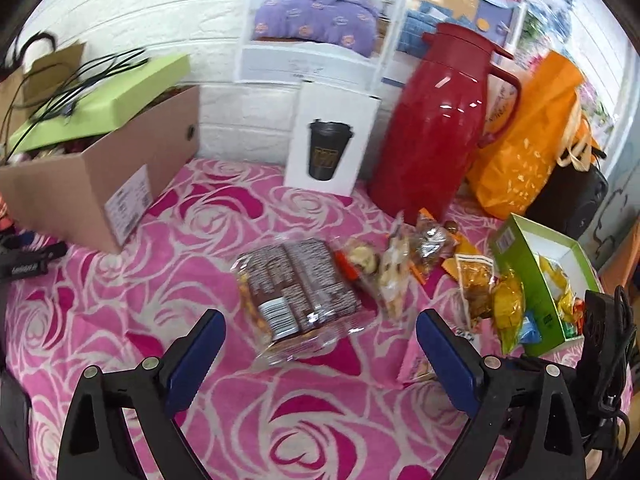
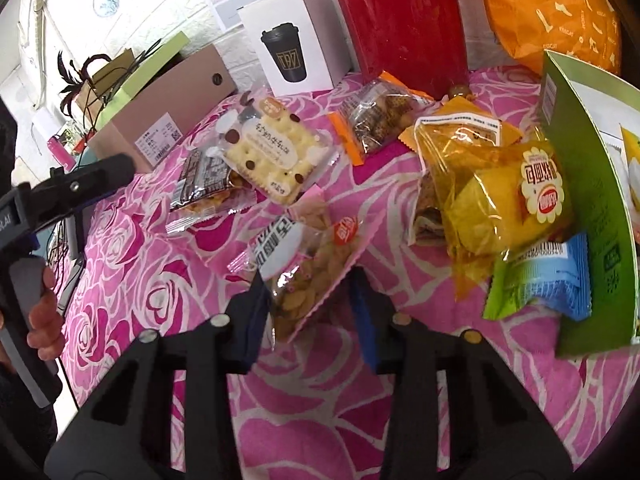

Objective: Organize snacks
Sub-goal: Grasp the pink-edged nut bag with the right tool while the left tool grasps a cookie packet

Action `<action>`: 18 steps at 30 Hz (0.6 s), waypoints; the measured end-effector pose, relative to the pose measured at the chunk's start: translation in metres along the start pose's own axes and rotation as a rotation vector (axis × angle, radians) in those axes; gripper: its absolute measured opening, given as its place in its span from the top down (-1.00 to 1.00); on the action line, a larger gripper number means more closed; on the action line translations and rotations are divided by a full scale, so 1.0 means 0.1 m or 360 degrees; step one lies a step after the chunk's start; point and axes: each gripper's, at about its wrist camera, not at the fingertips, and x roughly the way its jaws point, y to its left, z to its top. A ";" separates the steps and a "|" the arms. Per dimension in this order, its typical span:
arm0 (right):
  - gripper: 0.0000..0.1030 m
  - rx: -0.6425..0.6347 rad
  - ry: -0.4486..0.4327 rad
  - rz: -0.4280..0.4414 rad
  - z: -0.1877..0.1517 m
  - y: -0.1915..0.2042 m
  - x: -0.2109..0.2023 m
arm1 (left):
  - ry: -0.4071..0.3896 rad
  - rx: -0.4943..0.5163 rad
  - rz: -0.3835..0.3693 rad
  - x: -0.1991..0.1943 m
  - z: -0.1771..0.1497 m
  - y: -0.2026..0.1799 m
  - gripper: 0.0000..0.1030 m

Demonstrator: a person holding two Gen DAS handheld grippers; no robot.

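Working from the left, the left gripper (image 1: pixel 320 344) hangs over the rose-patterned cloth (image 1: pixel 120 312) with its jaws wide apart and nothing between them; the brown-labelled packet (image 1: pixel 296 296) lies just ahead of its fingertips. To its right a loose row of snacks runs toward the green box (image 1: pixel 516 256), which already has a few wrapped pieces inside it.

Further right, the right gripper (image 2: pixel 310 280) has its jaws drawn in around the pink-edged biscuit packet (image 2: pixel 316 264). The left pad looks to be against the packet's side, while whether the right pad touches the wrapper cannot be told from this angle.

The step in hand seems to be picking that packet up for the green box (image 2: pixel 588 216). To do it well, the right gripper should close on the filled body of the packet and not on its thin crimped edge, squeezing only enough to hold, since the biscuits inside would crack easily. It should lift clear of the yellow bun packet (image 2: pixel 516 204) before swinging across.
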 end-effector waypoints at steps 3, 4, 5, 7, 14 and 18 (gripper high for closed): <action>0.29 -0.0041 -0.0021 -0.0022 -0.03 0.01 -0.02 | 0.0048 0.0106 -0.0057 0.16 0.09 -0.22 -0.51; 0.29 -0.0052 -0.0028 -0.0033 -0.04 0.02 -0.03 | 0.0063 0.0115 -0.0070 0.21 0.12 -0.27 -0.42; 0.29 -0.0059 -0.0034 -0.0041 -0.05 0.02 -0.04 | 0.0075 0.0120 -0.0078 0.28 0.15 -0.31 -0.37; 0.30 -0.0061 -0.0042 -0.0044 -0.08 0.02 -0.07 | 0.0089 0.0122 -0.0078 0.40 0.21 -0.39 -0.35; 0.32 -0.0066 -0.0053 -0.0060 -0.17 -0.04 -0.12 | 0.0157 0.0210 -0.0074 0.68 0.29 -0.65 0.17; 0.32 -0.0068 -0.0059 -0.0059 -0.17 -0.04 -0.10 | 0.0215 0.0215 -0.0029 0.82 0.25 -0.67 0.28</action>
